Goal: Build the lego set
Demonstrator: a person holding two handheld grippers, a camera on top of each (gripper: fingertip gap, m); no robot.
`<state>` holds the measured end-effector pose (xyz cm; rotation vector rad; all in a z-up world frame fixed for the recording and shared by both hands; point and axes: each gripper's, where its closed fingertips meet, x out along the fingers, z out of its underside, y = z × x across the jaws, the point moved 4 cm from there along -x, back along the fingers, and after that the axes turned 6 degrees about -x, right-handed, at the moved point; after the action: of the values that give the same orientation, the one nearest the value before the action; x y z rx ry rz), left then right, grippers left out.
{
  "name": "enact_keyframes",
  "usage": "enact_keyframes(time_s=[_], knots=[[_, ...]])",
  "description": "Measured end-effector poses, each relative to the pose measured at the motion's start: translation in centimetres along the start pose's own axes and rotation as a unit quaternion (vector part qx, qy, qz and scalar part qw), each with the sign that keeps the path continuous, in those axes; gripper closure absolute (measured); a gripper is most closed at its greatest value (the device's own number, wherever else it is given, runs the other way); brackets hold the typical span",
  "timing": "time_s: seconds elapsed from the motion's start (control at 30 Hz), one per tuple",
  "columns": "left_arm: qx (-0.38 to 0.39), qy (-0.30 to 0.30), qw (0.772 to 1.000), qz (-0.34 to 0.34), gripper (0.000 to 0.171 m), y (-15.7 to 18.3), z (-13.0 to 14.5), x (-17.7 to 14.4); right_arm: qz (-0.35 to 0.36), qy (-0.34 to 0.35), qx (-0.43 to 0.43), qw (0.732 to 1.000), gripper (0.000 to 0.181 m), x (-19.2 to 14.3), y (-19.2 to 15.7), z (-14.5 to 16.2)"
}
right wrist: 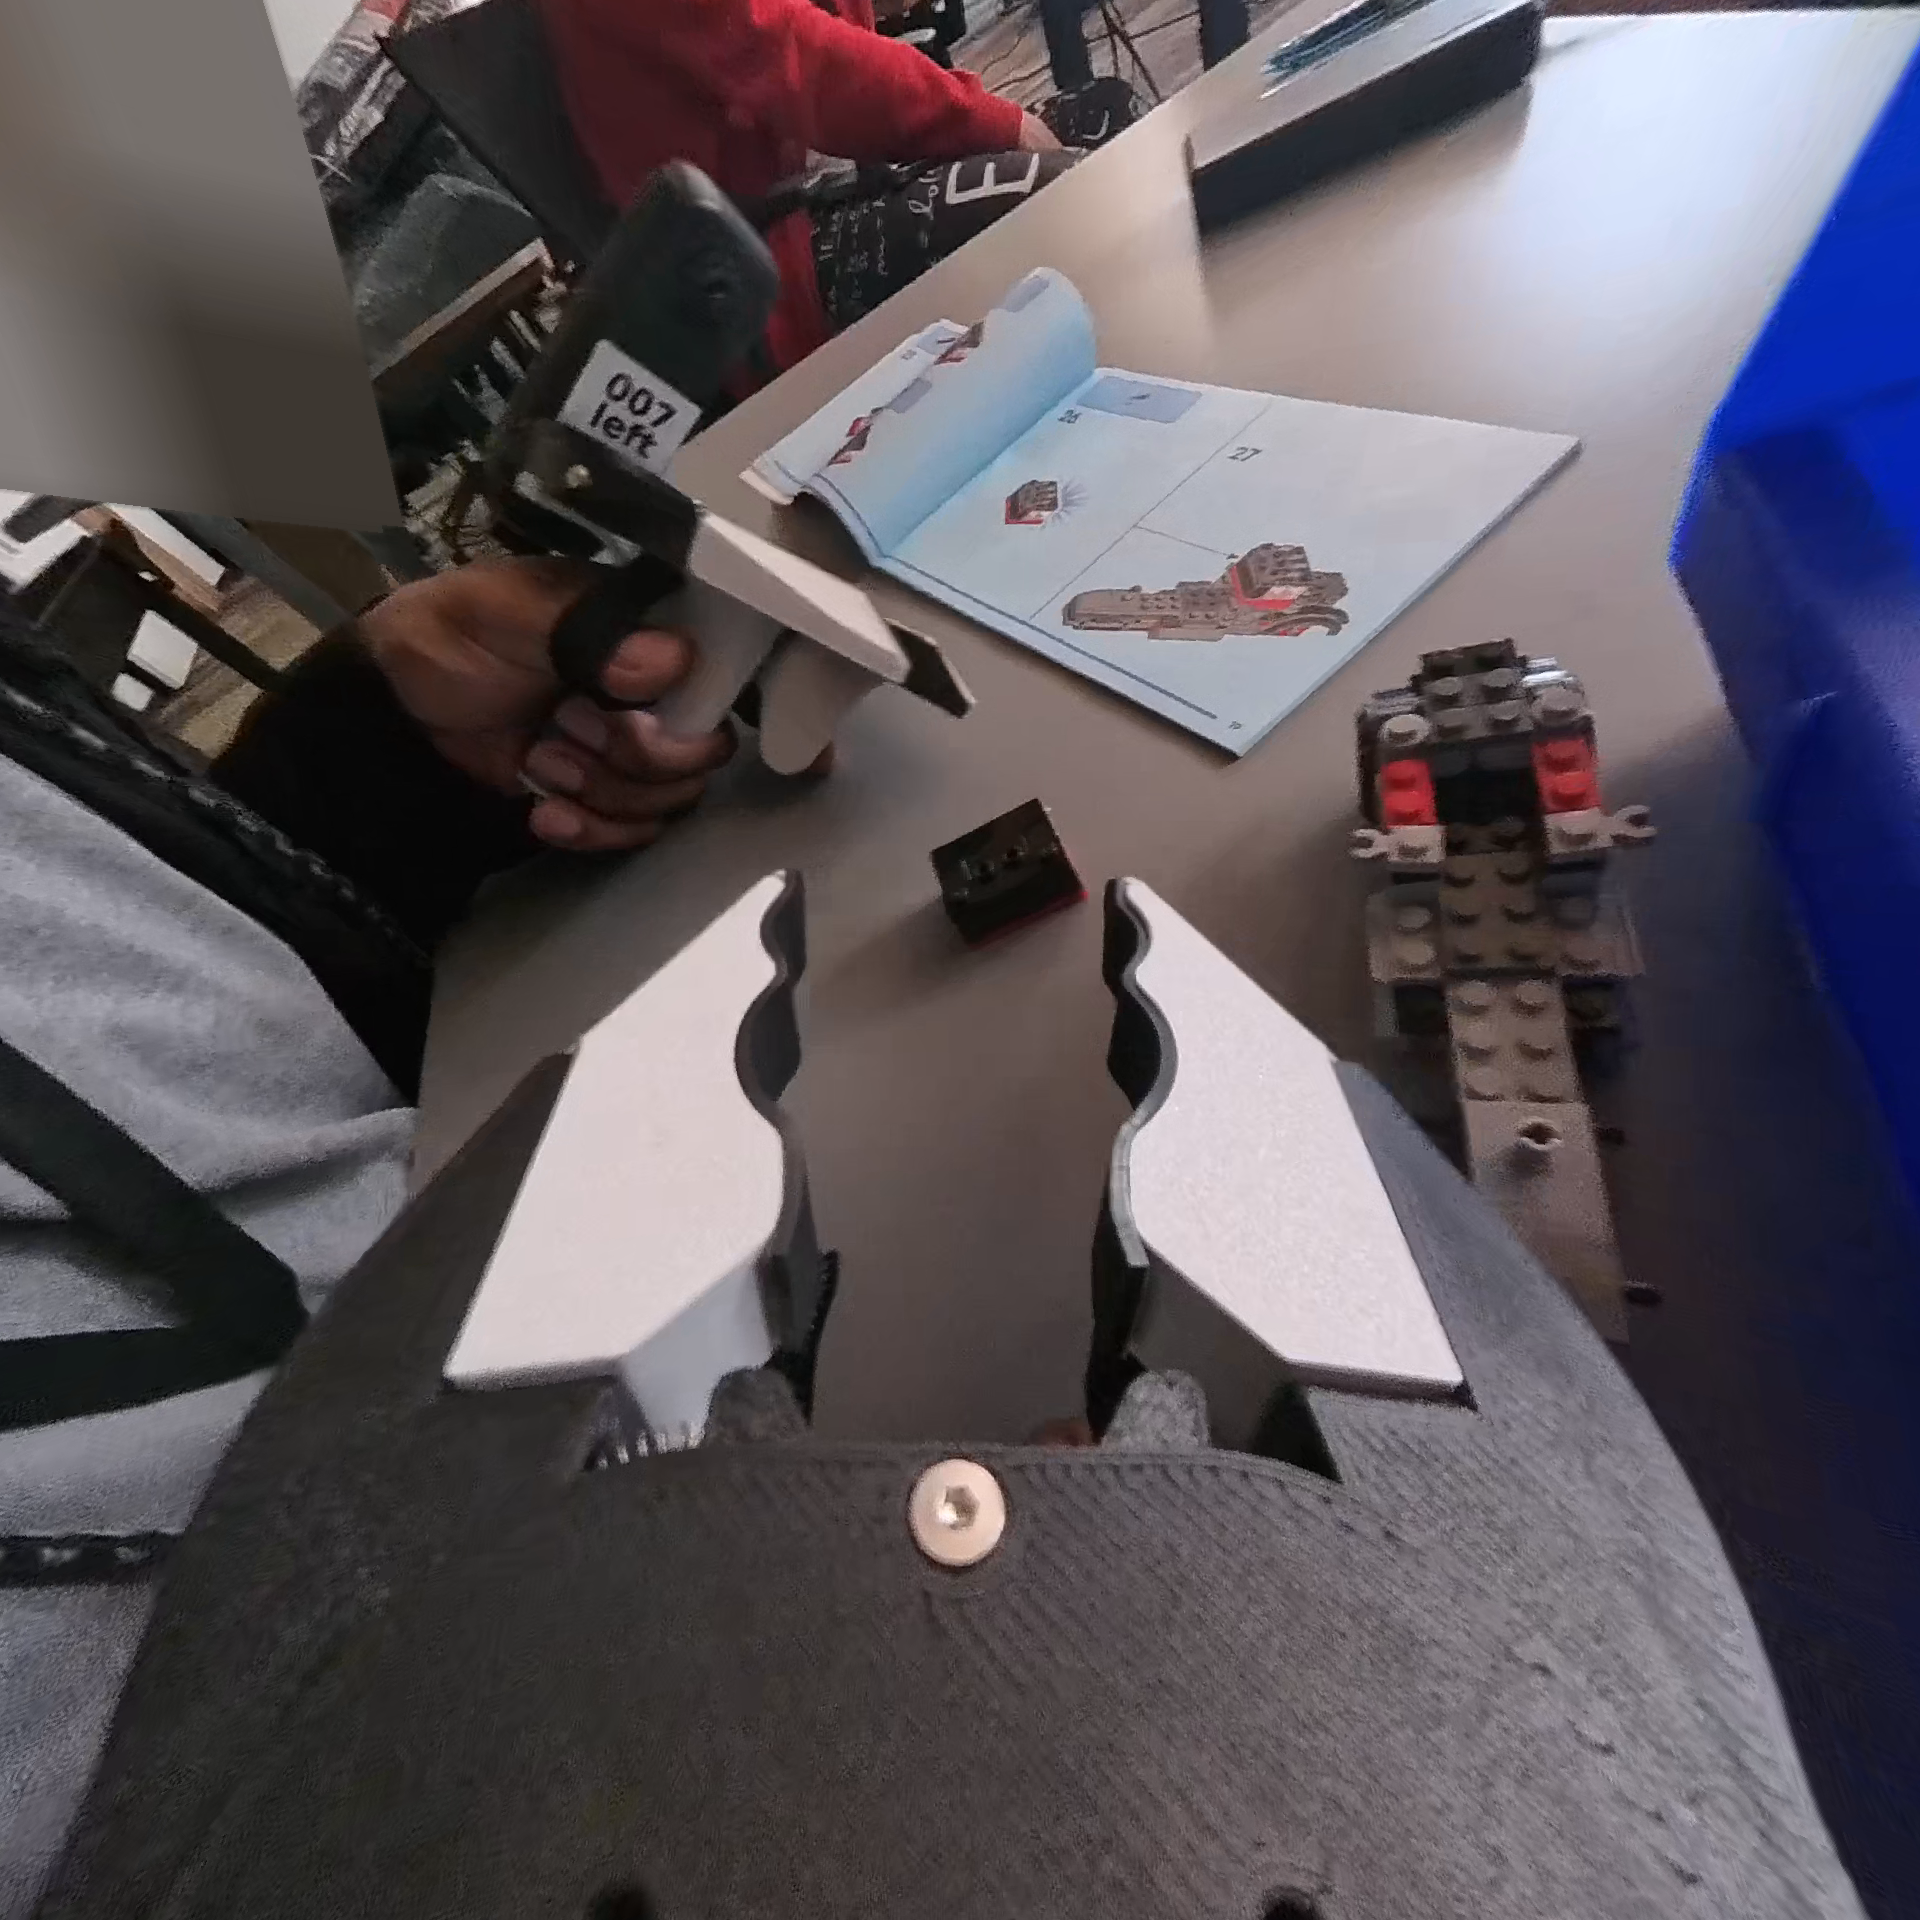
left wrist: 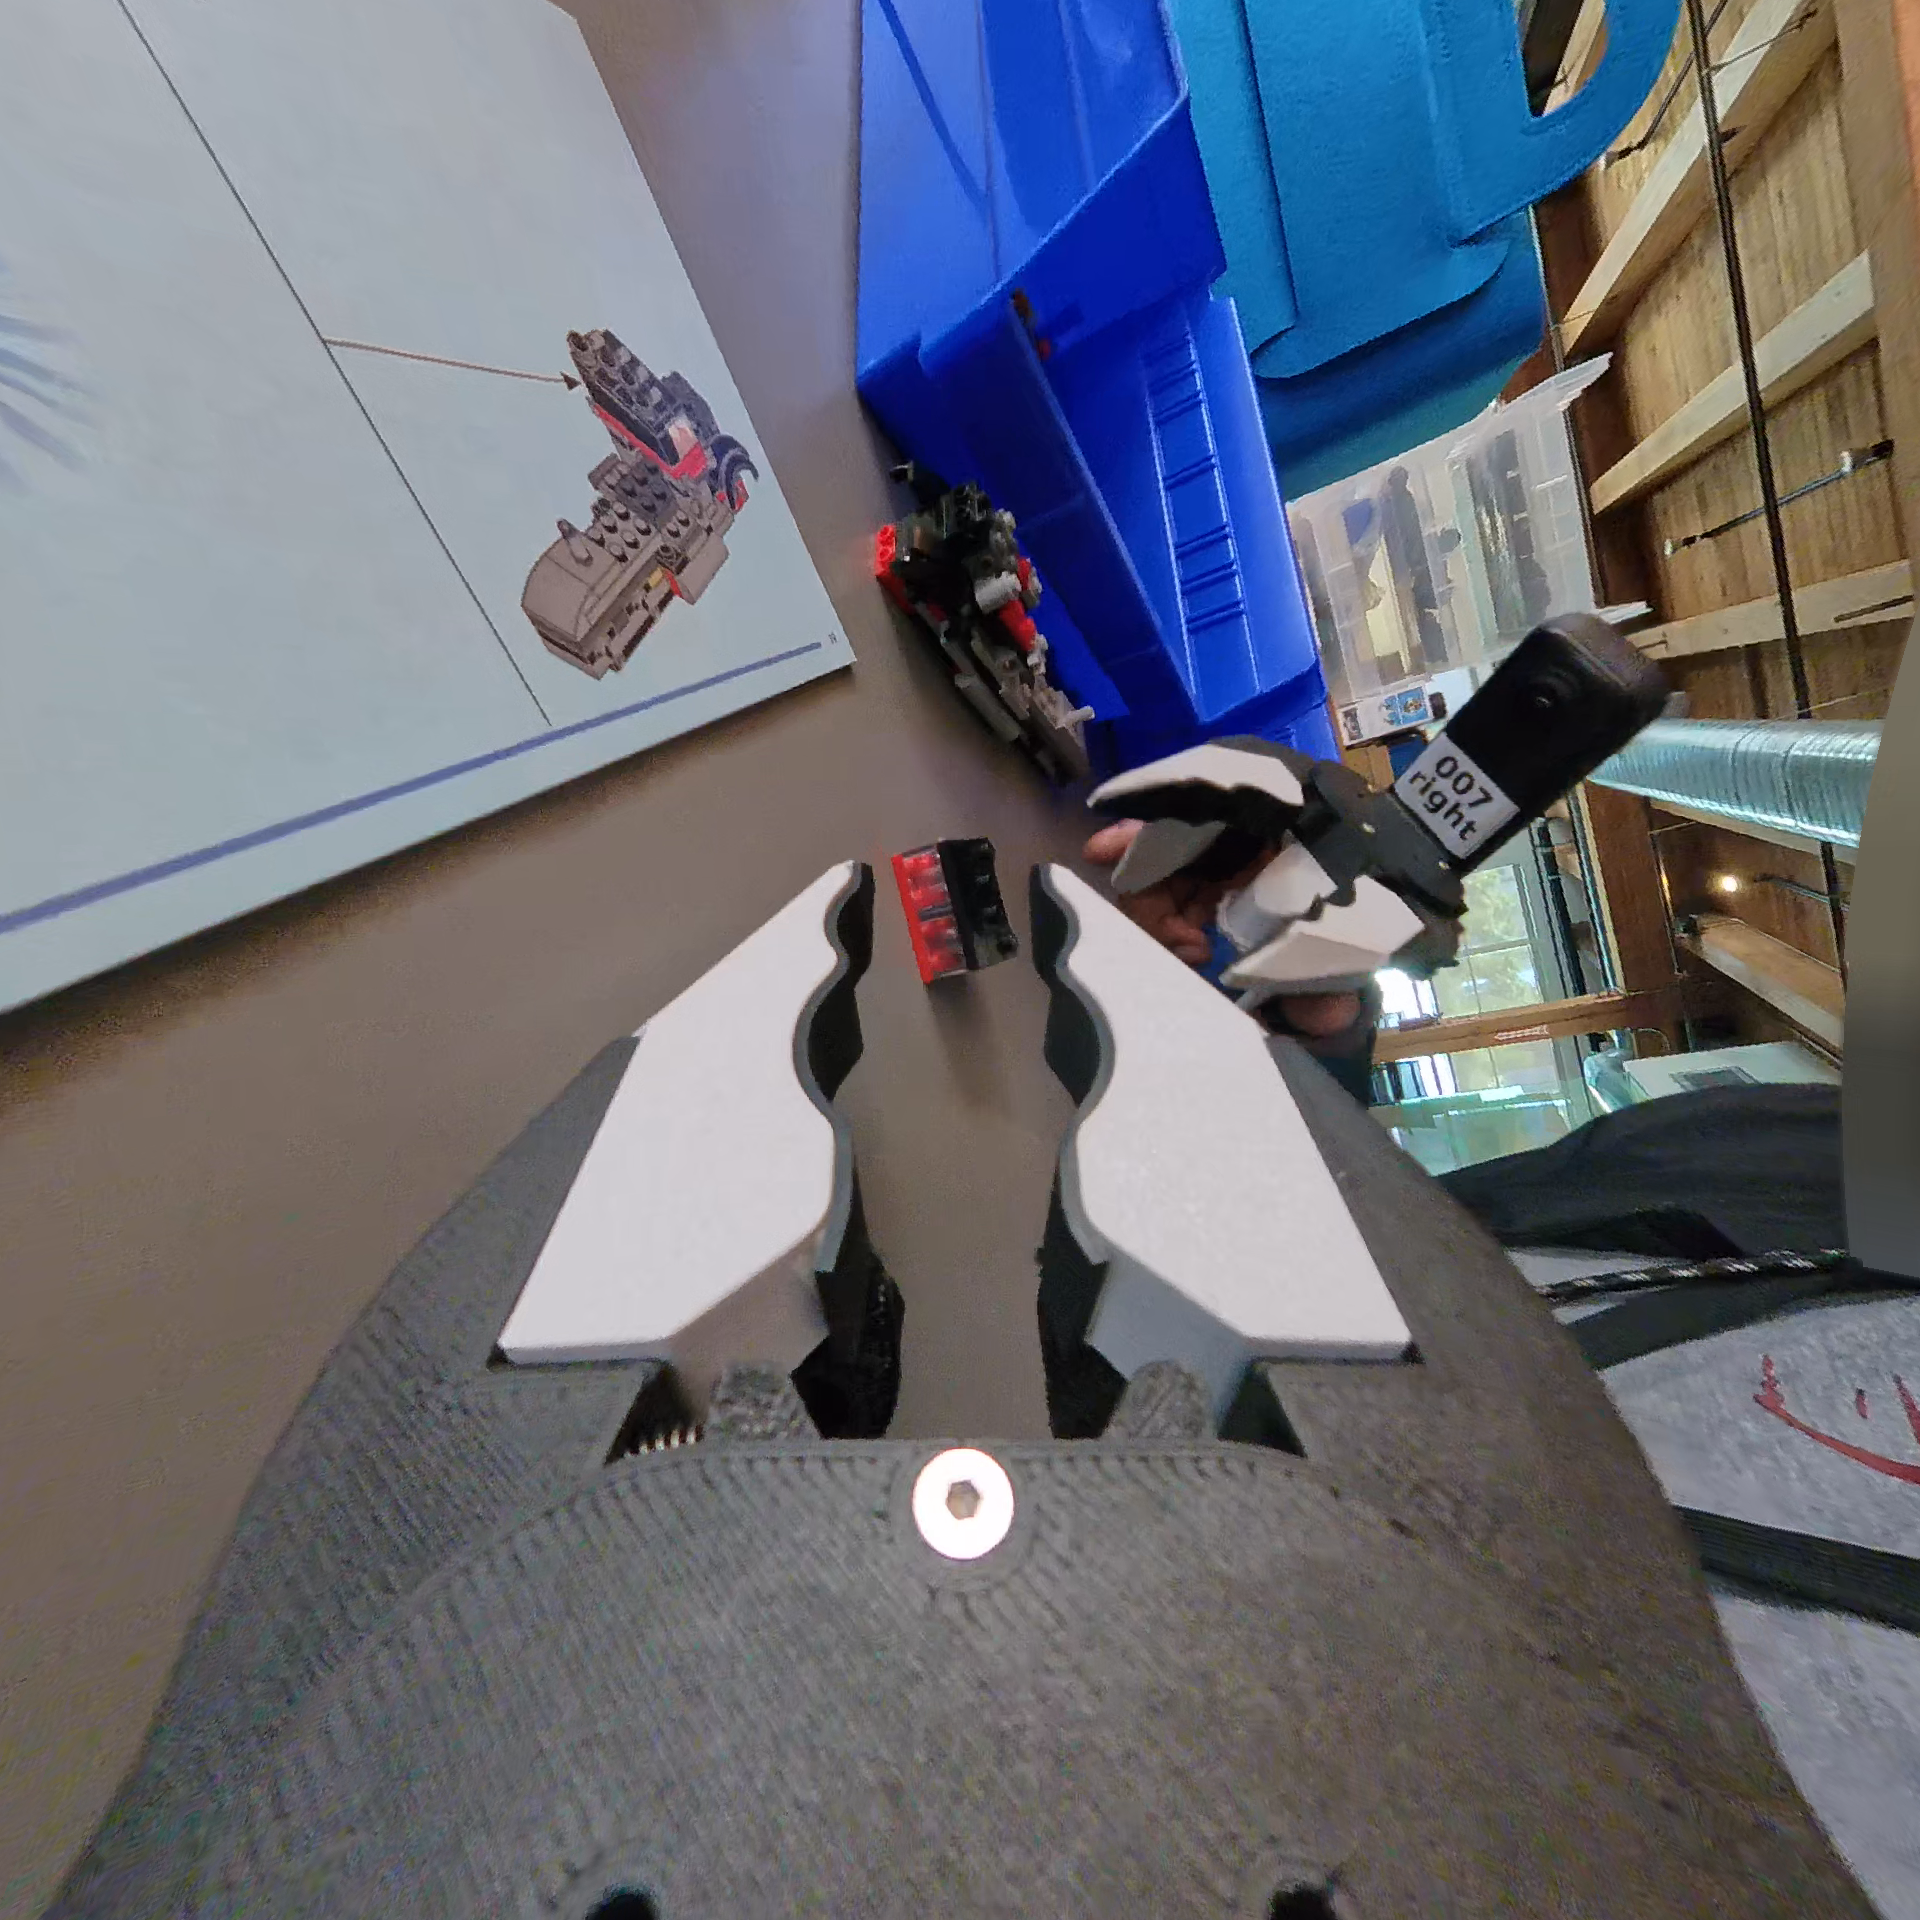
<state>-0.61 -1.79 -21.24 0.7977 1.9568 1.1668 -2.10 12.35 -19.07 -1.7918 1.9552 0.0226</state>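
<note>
Small black-and-red lego sub-assembly (right wrist: 1006,885) sits loose on grey table (right wrist: 1351,312), apart from long grey-black lego model (right wrist: 1496,935). Left gripper (left wrist: 948,883) & right gripper (right wrist: 951,894) both spread, empty. Prob. next: grab it, press onto model per open instruction booklet (right wrist: 1195,540).

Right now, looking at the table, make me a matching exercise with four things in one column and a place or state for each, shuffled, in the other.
Things:
1. small black and red block
2. long grey model
3. instruction booklet
4. left gripper

Descriptions:
A. lies open on the table
B. beside the blue bin
C. open, holding nothing
D. alone on the table, ahead of both grippers' fingertips

Pairs: 1-D, 2-B, 3-A, 4-C
</note>
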Motion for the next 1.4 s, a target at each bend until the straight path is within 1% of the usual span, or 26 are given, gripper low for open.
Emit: enact_keyframes(time_s=[0.13,0.37,0.83,0.9,0.93,1.0,1.07,1.13,1.17,1.2,1.27,1.4], knots=[[-0.001,-0.005,1.0,-0.014,0.145,-0.2,0.1,0.2,-0.03,0.009,0.009,0.999,0.122,0.6,-1.5,-0.1],[0.007,-0.006,1.0,-0.022,0.145,-0.2,0.2,0.3,-0.075,0.01,-0.001,0.997,0.121,1.6,-4.4,0.2],[0.017,0.005,0.999,-0.04,0.146,-0.4,0.2,0.3,-0.077,0.027,0.004,0.997,0.12,1.1,-5.0,0.2],[0.016,0.006,0.999,-0.038,0.146,-0.4,0.1,0.2,-0.085,0.06,0.004,0.995,0.121,0.2,-5.0,-0.4],[0.014,0.007,0.999,-0.037,0.146,-0.4,0.1,0.2,-0.092,0.088,0.003,0.992,0.124,-1.0,-4.9,-1.0],[0.009,0.008,0.999,-0.033,0.146,-0.4,0.0,0.1,-0.089,0.148,0.008,0.985,0.126,-4.9,-4.1,-2.0],[0.008,0.008,1.0,-0.029,0.146,-0.3,0.0,0.1,-0.057,0.192,0.023,0.979,0.128,-9.6,-2.7,-2.6],[0.009,0.005,1.0,-0.03,0.145,-0.3,0.1,0.2,-0.023,0.205,0.035,0.978,0.128,-13.3,-1.7,-2.7],[0.009,0.002,1.0,-0.029,0.145,-0.3,0.1,0.2,-0.006,0.2,0.033,0.979,0.128,-14.5,-1.5,-2.5],[0.009,0.0,1.0,-0.029,0.145,-0.3,0.2,0.2,0.012,0.189,0.027,0.982,0.129,-15.1,-1.4,-2.0],[0.009,0.0,1.0,-0.028,0.145,-0.3,0.2,0.2,0.034,0.16,0.022,0.986,0.129,-14.7,-1.6,-0.8],[0.012,0.003,1.0,-0.028,0.145,-0.2,0.2,0.2,0.031,0.131,0.038,0.99,0.129,-10.7,-2.8,1.8]])
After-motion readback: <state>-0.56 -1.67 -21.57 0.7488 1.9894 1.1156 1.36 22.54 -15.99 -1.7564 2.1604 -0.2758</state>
